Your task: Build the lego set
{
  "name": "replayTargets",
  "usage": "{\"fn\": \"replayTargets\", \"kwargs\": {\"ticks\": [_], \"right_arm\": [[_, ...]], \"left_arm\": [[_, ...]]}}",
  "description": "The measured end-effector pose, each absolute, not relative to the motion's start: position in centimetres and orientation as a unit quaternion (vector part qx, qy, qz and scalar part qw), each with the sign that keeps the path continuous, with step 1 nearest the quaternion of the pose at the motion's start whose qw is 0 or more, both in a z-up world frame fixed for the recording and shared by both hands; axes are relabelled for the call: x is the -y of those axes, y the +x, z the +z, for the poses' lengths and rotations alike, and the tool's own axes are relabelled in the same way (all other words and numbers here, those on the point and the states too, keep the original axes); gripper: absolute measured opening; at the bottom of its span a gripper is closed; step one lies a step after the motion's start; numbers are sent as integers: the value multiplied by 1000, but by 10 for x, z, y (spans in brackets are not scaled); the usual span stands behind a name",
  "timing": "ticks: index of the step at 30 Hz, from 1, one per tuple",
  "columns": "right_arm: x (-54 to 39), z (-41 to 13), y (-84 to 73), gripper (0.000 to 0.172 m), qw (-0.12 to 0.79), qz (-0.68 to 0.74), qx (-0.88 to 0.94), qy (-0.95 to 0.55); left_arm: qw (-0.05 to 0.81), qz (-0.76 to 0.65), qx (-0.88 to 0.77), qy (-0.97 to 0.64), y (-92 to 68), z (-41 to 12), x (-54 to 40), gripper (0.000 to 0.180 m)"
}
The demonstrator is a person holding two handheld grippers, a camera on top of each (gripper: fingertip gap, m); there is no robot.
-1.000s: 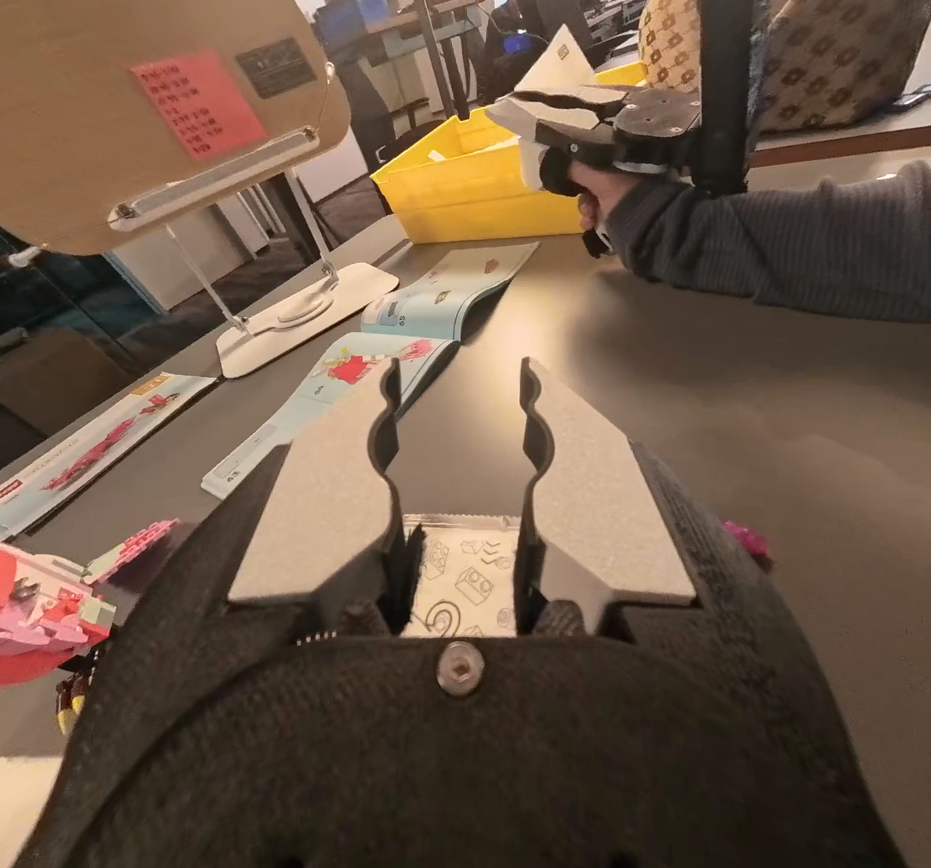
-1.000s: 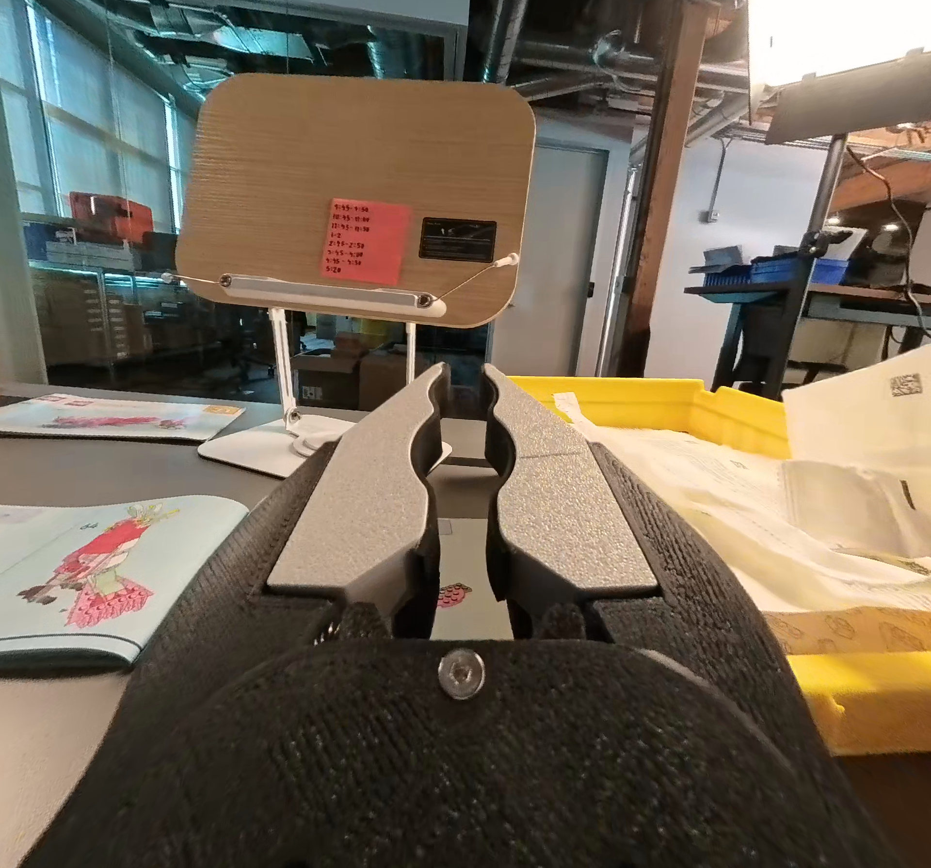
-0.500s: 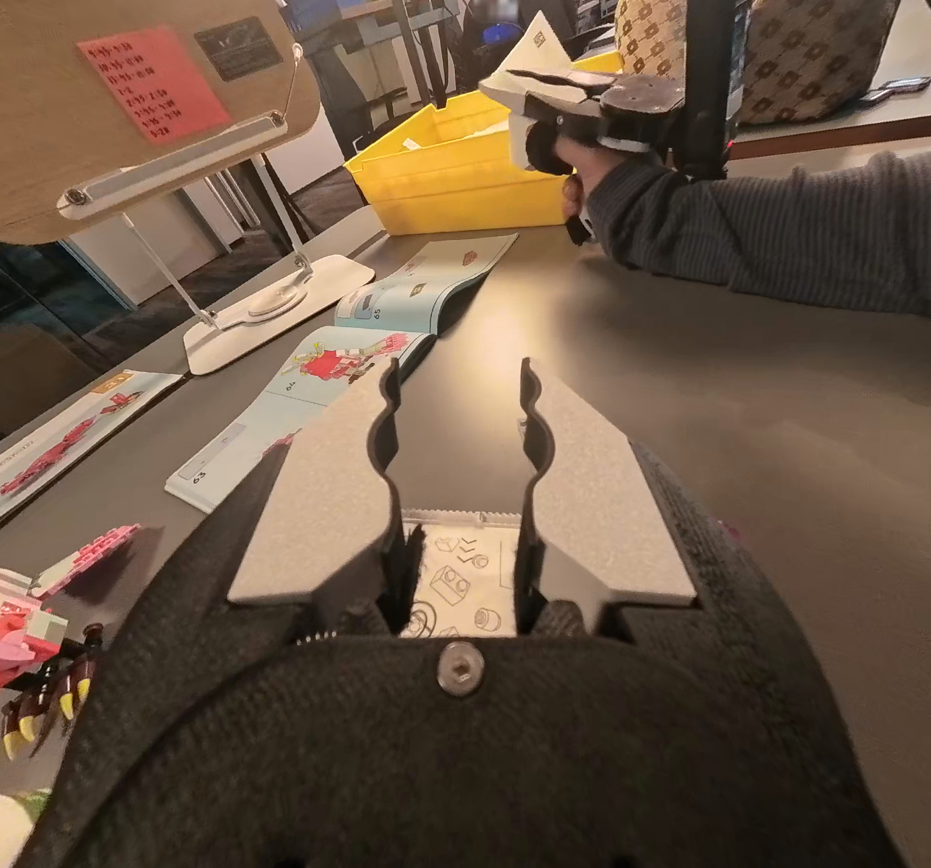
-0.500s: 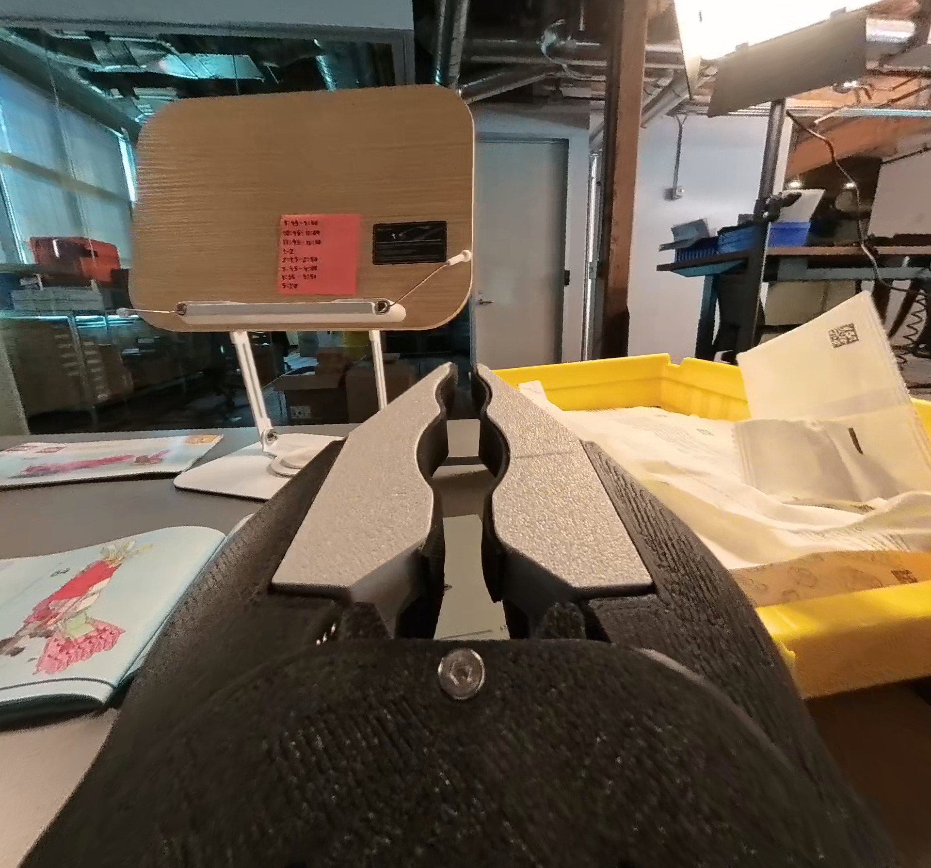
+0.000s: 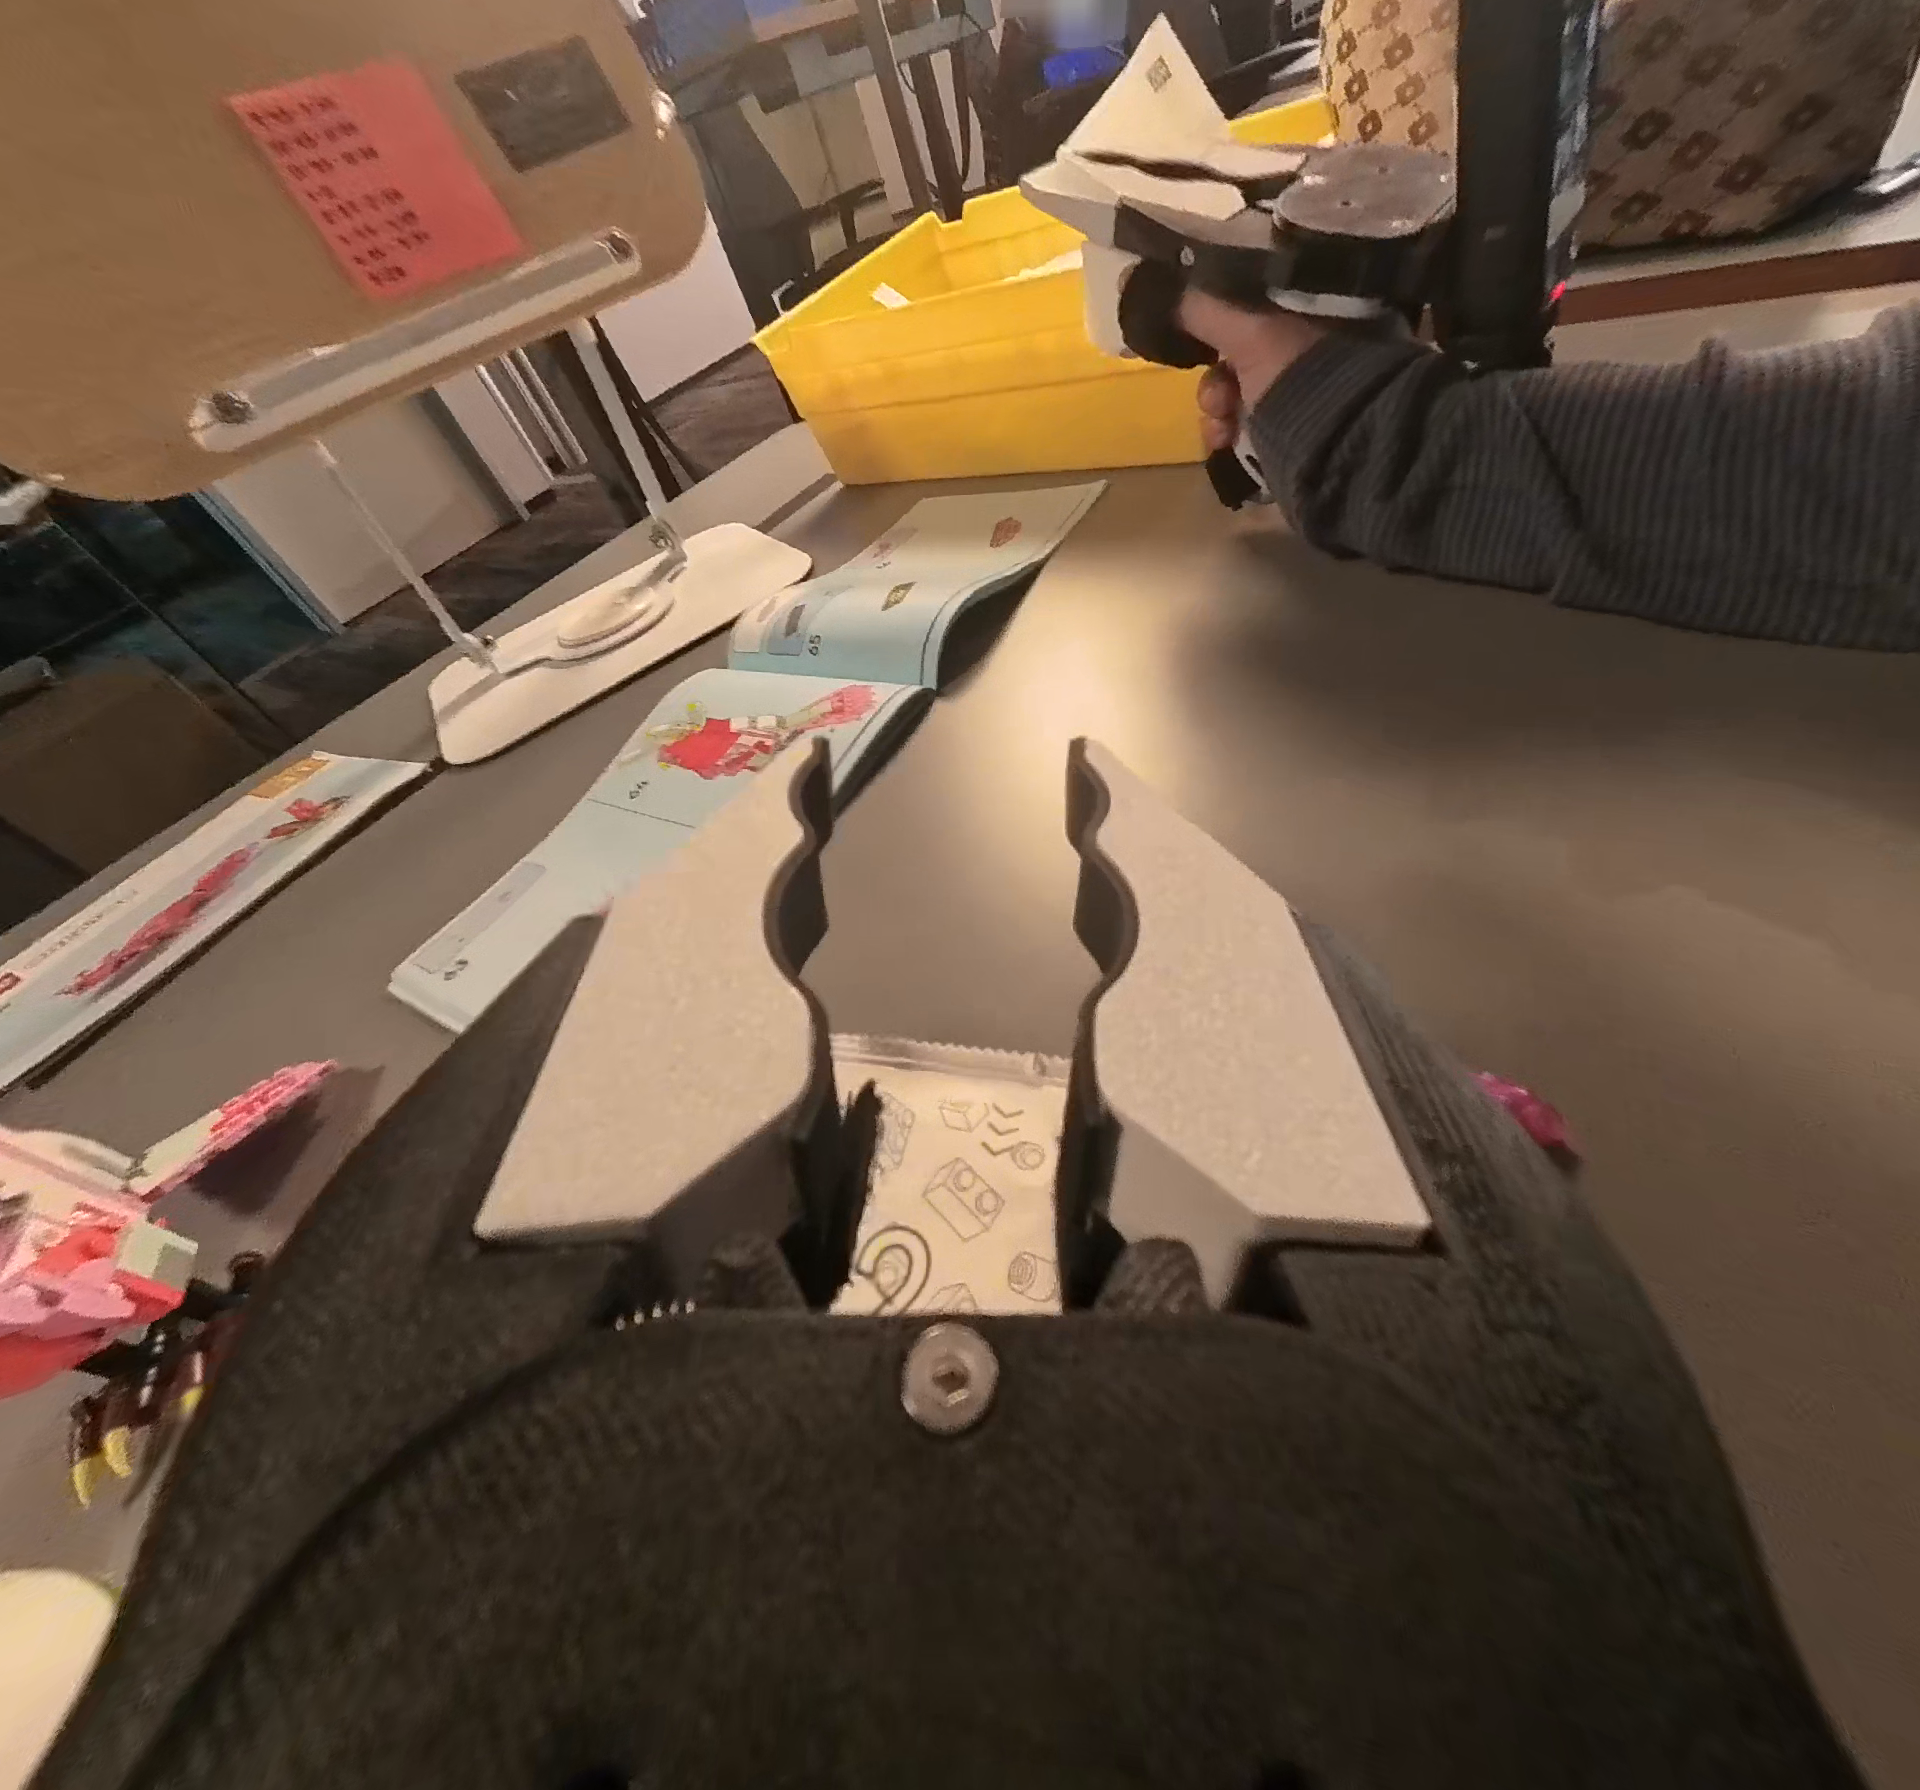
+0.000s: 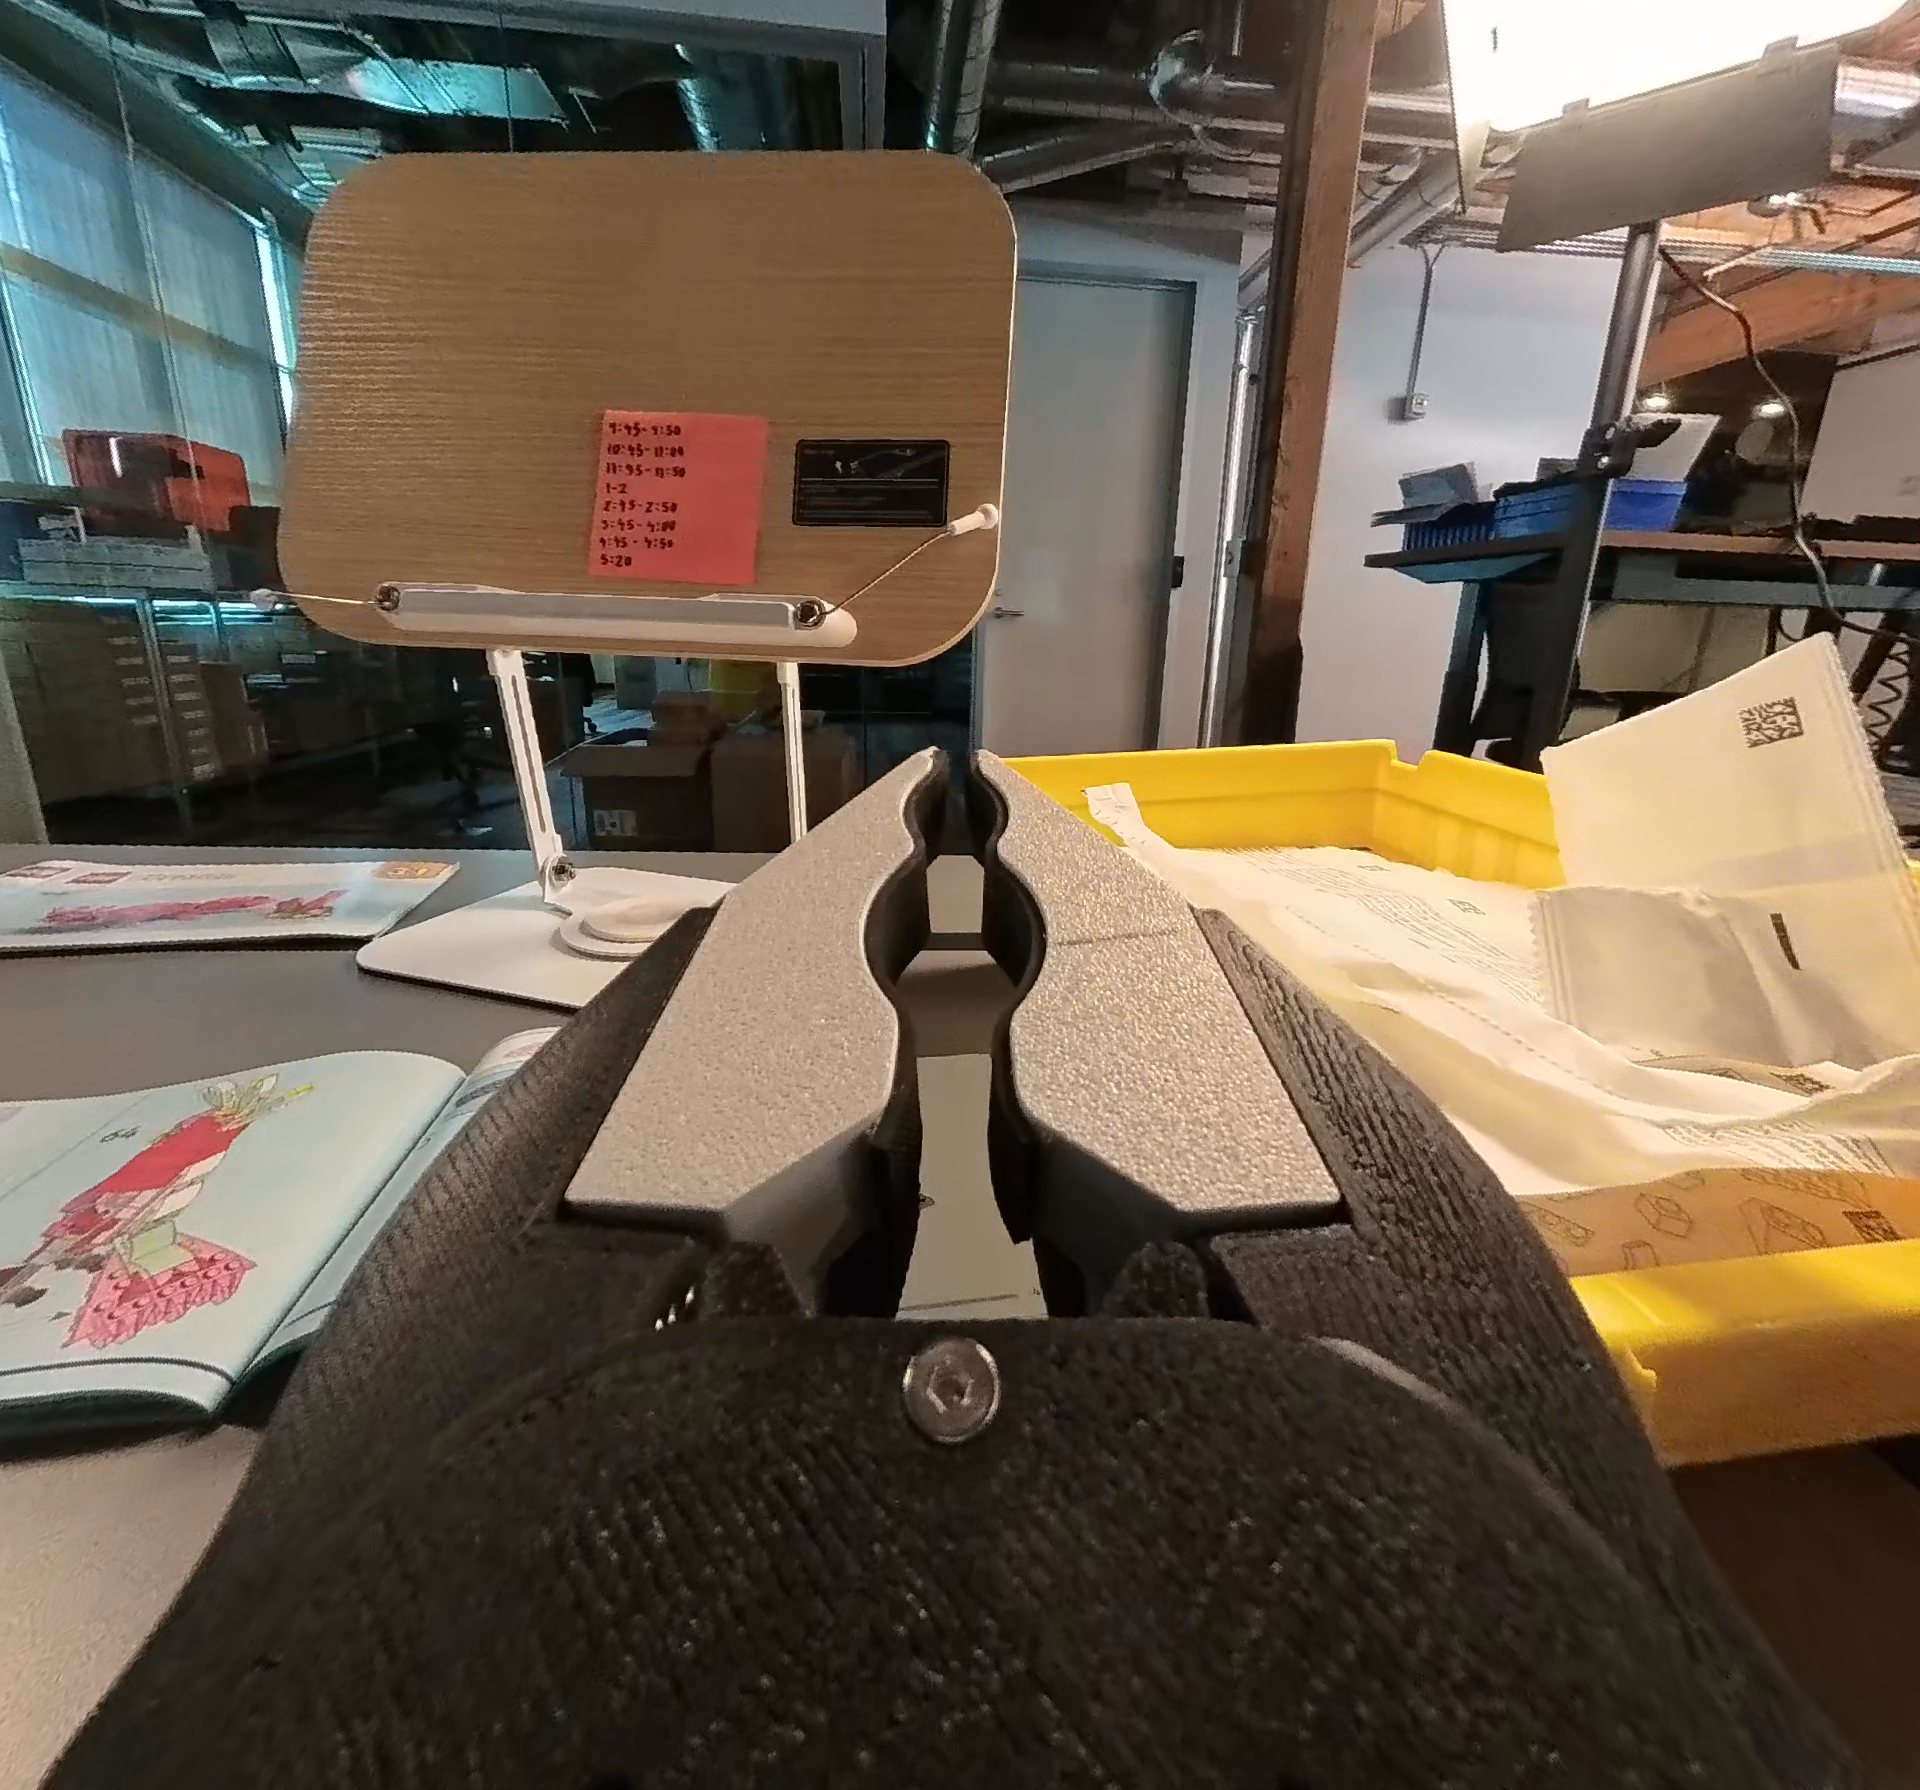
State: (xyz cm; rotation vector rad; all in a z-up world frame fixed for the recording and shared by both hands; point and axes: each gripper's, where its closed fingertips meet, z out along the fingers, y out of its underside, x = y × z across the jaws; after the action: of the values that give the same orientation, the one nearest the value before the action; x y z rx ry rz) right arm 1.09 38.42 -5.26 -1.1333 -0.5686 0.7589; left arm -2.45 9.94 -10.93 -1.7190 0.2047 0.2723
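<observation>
My left gripper is open and holds nothing. It hovers low over the dark table. A white printed bag lies on the table below the bases of its fingers. An open light-blue booklet lies just ahead of it to the left. My right gripper is shut, with nothing showing between its fingertips. It is raised beside a yellow bin of white paper bags. The left wrist view shows it shut, held by a hand in a grey sleeve.
A wooden book stand on a white base stands at the table's far edge, with a second booklet beside it. A pink and red brick model sits at my left gripper's left. A small pink piece lies at its right. Tip to tip, the grippers are about 30 cm apart.
My right gripper's fingers have closed the small gap they had a second ago, with nothing between them. My left gripper stays open and has only swung a little over the table.
</observation>
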Motion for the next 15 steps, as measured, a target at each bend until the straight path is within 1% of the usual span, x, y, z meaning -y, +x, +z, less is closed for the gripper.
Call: {"fn": "replayTargets", "kwargs": {"ticks": [4,8,15], "right_arm": [[-384,-52,11,0,740,345,260,-516],[-383,-51,11,0,742,347,260,-512],[-384,-52,11,0,740,349,256,-516]], "left_arm": [[659,139,-73,-736,-33,-100,-96,40],[642,141,-65,-751,-39,-108,-98,41],[636,147,-79,-753,-34,-111,-100,41]]}}
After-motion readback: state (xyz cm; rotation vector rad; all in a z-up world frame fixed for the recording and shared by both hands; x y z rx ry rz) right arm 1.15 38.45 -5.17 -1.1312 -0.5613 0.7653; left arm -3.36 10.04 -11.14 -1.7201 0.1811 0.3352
